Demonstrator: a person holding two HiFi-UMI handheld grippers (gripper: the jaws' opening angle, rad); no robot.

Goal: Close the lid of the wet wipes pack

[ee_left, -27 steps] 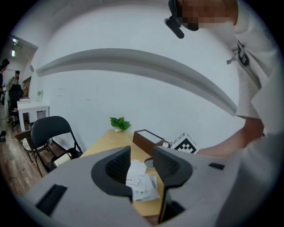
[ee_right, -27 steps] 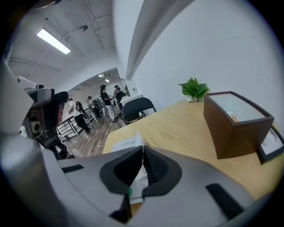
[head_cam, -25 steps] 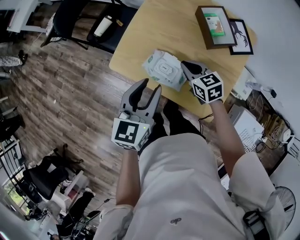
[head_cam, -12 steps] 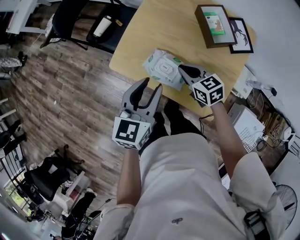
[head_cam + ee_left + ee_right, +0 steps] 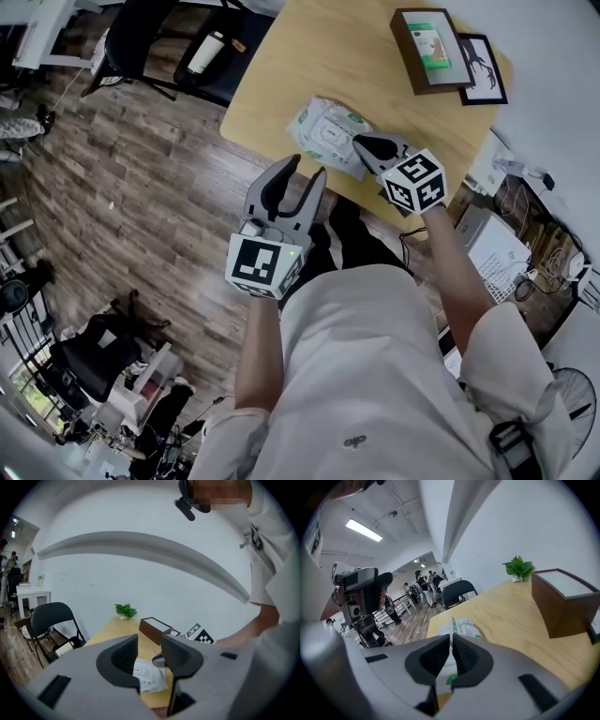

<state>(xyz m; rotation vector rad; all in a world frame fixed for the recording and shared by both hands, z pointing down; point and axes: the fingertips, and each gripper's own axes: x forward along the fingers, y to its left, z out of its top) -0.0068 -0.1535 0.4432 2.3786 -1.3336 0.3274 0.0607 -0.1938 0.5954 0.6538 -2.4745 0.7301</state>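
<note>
The white wet wipes pack [image 5: 323, 134] with green edges lies on the wooden table [image 5: 319, 56], near its front edge. Its oval lid looks flat on top. My right gripper [image 5: 361, 142] is shut, and its tips rest at the pack's right edge. In the right gripper view the jaws [image 5: 451, 638] stand almost together with nothing between them, and the pack [image 5: 464, 626] lies just beyond. My left gripper [image 5: 302, 169] hangs open and empty off the table's front edge. Between its jaws [image 5: 150, 641] I see the pack [image 5: 150, 679] further ahead.
A brown box frame [image 5: 429, 52] and a black-framed picture [image 5: 483, 73] sit at the table's far right. A small green plant [image 5: 125, 611] stands at the far edge. A black chair [image 5: 169, 37] stands on the wooden floor to the left. Cables and boxes lie at the right.
My right gripper has moved left, from beside the pack onto its right edge. The left gripper has stayed where it was.
</note>
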